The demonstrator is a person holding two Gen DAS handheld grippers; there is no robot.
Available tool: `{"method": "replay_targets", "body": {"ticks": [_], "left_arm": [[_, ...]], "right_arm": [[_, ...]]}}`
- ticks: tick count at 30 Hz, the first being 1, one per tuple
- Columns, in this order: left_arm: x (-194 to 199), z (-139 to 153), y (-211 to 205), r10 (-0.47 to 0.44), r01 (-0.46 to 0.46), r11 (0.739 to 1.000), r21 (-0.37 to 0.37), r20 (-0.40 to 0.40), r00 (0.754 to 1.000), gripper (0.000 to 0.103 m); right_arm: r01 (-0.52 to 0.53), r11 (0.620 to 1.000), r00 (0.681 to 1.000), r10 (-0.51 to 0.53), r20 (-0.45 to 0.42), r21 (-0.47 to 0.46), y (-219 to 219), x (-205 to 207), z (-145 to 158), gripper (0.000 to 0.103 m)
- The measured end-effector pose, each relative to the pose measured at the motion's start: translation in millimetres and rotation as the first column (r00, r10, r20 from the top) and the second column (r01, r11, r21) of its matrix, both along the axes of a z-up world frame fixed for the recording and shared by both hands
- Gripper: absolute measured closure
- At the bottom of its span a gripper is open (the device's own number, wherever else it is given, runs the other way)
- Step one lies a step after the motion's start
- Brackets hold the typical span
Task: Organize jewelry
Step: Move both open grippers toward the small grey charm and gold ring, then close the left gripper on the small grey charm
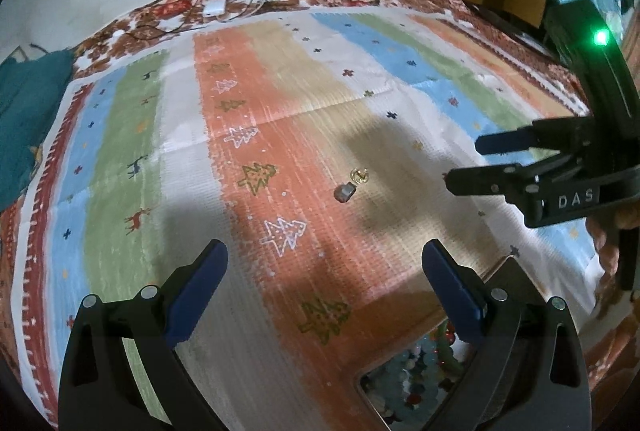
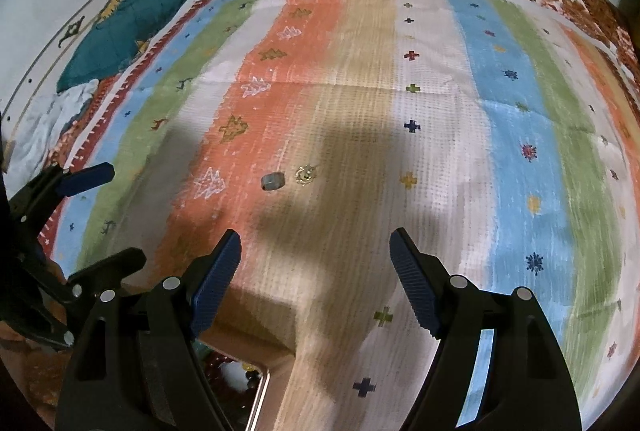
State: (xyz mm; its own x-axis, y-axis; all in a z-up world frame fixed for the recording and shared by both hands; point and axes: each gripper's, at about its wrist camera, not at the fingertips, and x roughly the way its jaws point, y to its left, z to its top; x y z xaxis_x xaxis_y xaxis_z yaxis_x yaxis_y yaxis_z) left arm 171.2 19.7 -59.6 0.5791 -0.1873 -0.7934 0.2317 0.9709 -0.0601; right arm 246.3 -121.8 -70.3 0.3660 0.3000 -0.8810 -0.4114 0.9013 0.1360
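Striped festive-print cloth (image 2: 520, 151) covers the work surface. On it lie a small gold ring (image 2: 305, 175) and, just beside it, a grey stone piece (image 2: 273, 181), awaiting pickup. Left gripper (image 1: 324, 259) and right gripper (image 2: 314, 251) both hover spread and unloaded, presumably ready to approach.

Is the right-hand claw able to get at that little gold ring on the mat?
Probably yes. The right gripper is open, and only bare striped mat lies between it and the gold ring. A small grey piece sits just beside it, apart.
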Motion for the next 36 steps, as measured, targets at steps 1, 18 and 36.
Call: {"method": "replay_targets", "body": {"ticks": [1,18,36], "left_arm": [[1.9,-1.7,-1.2,-0.010,0.010,1.000,0.004,-0.004,1.000,0.007],[28.8,-31.2,-17.9,-0.169,0.166,0.985,-0.041,-0.087,0.982,0.008],[63.2,-53.9,-32.5,-0.281,0.282,0.959,-0.011,-0.114,0.953,0.017]], "right_arm": [[0.000,1.000,1.000,0.000,0.000,-0.003,-0.1,1.7,-1.2,0.026],[0.001,1.000,1.000,-0.001,0.009,0.027,0.6,25.3,-12.7,0.026],[-0.006,0.999,1.000,0.007,-0.024,0.039,6.9,50.0,-34.2,0.026]]}}
